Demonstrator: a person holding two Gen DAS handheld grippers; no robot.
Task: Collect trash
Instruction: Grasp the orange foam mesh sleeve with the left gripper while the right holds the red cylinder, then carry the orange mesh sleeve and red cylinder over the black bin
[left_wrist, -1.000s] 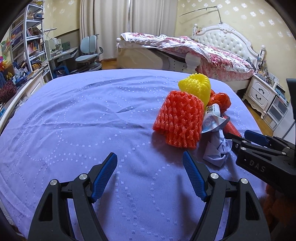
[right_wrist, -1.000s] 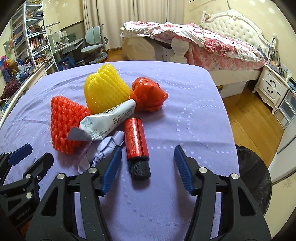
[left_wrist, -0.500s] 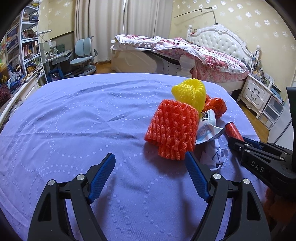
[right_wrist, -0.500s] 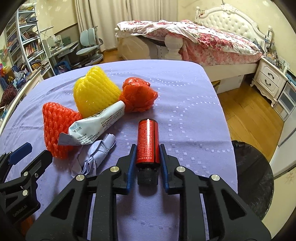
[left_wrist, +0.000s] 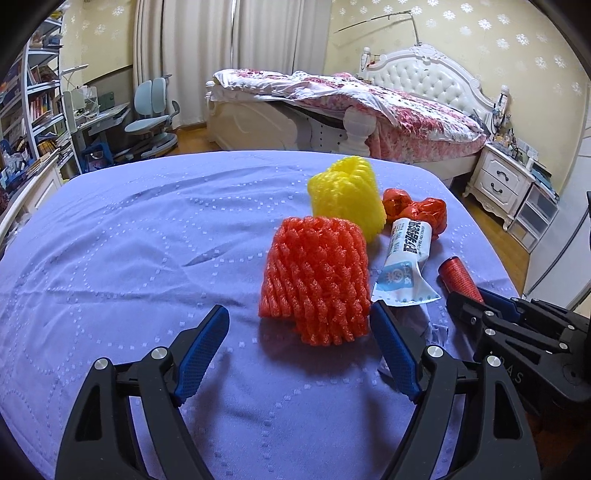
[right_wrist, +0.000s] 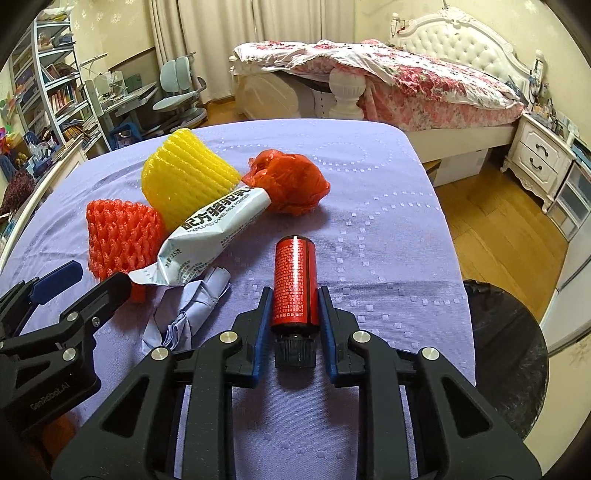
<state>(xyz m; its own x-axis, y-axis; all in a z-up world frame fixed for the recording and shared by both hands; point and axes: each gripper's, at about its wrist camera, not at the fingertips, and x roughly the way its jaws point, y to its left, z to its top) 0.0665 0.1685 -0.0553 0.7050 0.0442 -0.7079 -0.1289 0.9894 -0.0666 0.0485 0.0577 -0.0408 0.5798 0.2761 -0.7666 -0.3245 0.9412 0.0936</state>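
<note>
Lilac quilted cloth covers the table (right_wrist: 388, 206) that carries all the trash; a dark bin lined with a black bag (right_wrist: 506, 350) stands on the floor just off its right edge. On the cloth, in descending size: a yellow foam fruit net (right_wrist: 184, 177), an orange-red foam fruit net (left_wrist: 317, 280), a crumpled red plastic bag (right_wrist: 291, 182), a white powder sachet (right_wrist: 214, 236) lying across the nets, a wad of lilac paper (right_wrist: 192, 306), and a small red bottle with a black cap (right_wrist: 294, 284). The right gripper (right_wrist: 293, 314) is pinched on that bottle, pads against both sides of its red body, cap toward the camera. The left gripper (left_wrist: 299, 343) stands spread, holding nothing, with the orange-red net just ahead of its fingertips. Judgement: the step in hand is the pick-up of the bottle, grip made, lift not yet done. Next move calls for raising it clear of the cloth and carrying it right, over the bin, before release; the left need only advance around the net and close gently, as the foam will compress.
</note>
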